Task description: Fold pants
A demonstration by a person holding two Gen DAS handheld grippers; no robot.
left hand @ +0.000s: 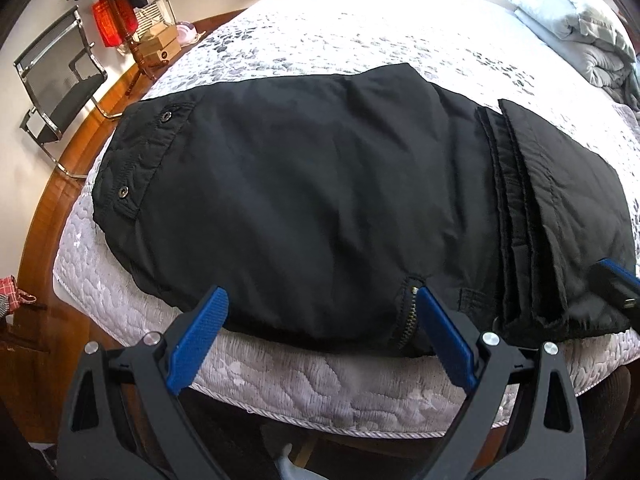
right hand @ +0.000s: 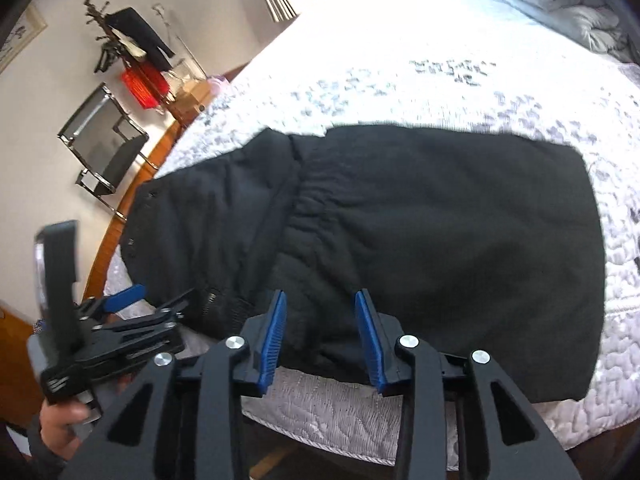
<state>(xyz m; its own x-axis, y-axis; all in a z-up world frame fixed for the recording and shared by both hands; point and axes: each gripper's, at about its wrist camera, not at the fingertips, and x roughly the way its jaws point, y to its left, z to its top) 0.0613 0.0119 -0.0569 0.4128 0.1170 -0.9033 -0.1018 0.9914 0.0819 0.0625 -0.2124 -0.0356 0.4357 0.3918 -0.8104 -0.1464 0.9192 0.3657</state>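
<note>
Pants (left hand: 304,200) lie across the near edge of the bed (left hand: 280,384), black, padded, folded over already: waistband snaps at the left, leg hems stacked on top at the right. You hold the left gripper (left hand: 320,312) wide open at the zipper edge and the right gripper (right hand: 320,320) open over the hem side, neither grasping fabric, probably lining up the next fold.

Bare mattress (right hand: 400,60) beyond the pants (right hand: 440,240) — bedding (left hand: 576,28) heaped far right.
</note>
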